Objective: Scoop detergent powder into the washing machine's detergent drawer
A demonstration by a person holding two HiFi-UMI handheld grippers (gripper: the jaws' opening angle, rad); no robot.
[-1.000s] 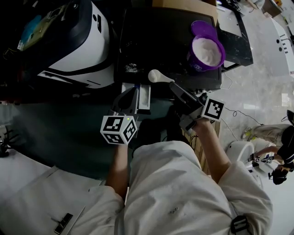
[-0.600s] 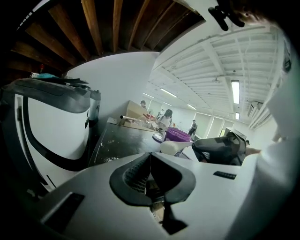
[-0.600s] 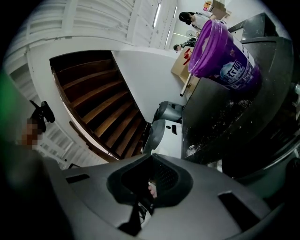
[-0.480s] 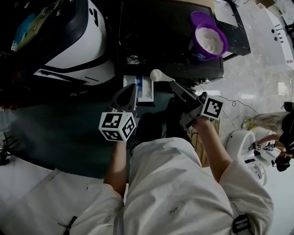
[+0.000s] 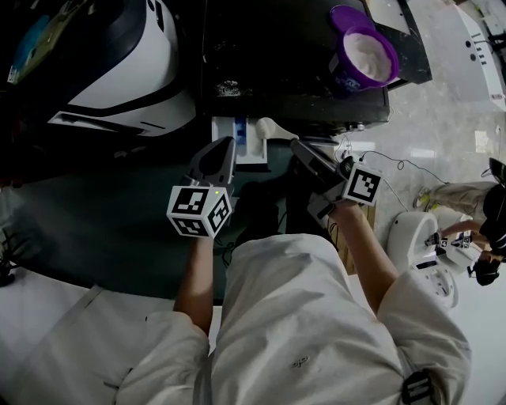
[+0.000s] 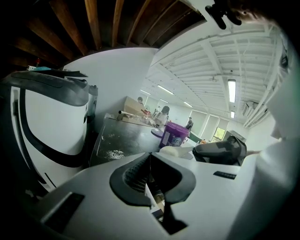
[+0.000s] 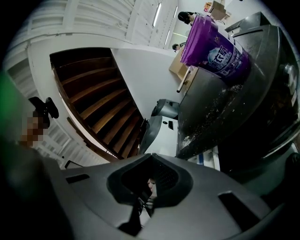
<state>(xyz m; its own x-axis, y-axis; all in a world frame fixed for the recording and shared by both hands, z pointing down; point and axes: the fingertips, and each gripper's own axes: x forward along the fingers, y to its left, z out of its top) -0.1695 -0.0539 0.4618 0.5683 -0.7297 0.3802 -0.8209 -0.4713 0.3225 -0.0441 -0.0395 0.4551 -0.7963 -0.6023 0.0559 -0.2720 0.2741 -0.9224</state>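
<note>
Two grippers hang in front of the washing machine (image 5: 277, 55). The right gripper (image 5: 299, 149) pinches the handle of a white scoop (image 5: 271, 127), whose bowl sits at the right edge of the pulled-out drawer (image 5: 247, 152). The left gripper (image 5: 224, 150), jaws pressed together on nothing, is at the drawer's front left. An open purple tub (image 5: 341, 76) of powder stands on the machine's top.

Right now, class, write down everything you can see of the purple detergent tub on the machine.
The purple detergent tub is a round container that looks like plastic. It stands upright and open, with white powder filling it almost to the rim. A purple lid shows at its far edge. The gripper views show a white and blue label on its side. It sits at the far right of the dark machine top, and nothing else touches it.
</note>
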